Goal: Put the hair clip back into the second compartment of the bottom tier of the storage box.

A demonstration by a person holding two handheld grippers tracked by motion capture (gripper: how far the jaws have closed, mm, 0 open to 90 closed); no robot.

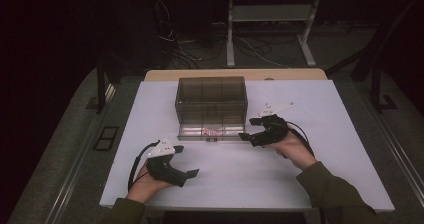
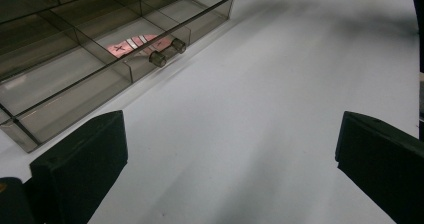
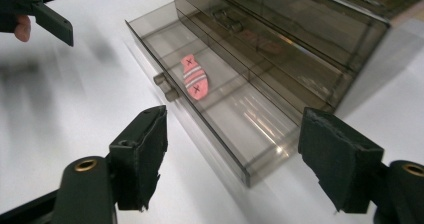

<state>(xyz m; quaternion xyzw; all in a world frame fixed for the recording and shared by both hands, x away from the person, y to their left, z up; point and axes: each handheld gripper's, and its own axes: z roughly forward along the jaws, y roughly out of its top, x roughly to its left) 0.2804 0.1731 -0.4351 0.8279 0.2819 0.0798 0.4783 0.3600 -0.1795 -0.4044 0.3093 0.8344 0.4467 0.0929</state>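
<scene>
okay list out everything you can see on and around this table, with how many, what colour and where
table: one, white top, centre of the high view
drawer cabinet: one, smoky clear plastic, far middle of the table
bottom drawer: one, smoky clear, pulled out toward the person
drawer knobs: two, clear, on the drawer front
flat fish-shaped piece: one, pink with stripes and two x marks, lying in the open drawer
cables: several, light, on the floor beyond the table
left tool: one, black, open, near left of table
right tool: one, black, open, beside the drawer's right end

Dim room, white-topped bench [image 1: 300, 184], grey carpet floor [image 1: 60, 154], tangled cables [image 1: 190, 49], pale metal stand legs [image 1: 230, 39] behind
</scene>
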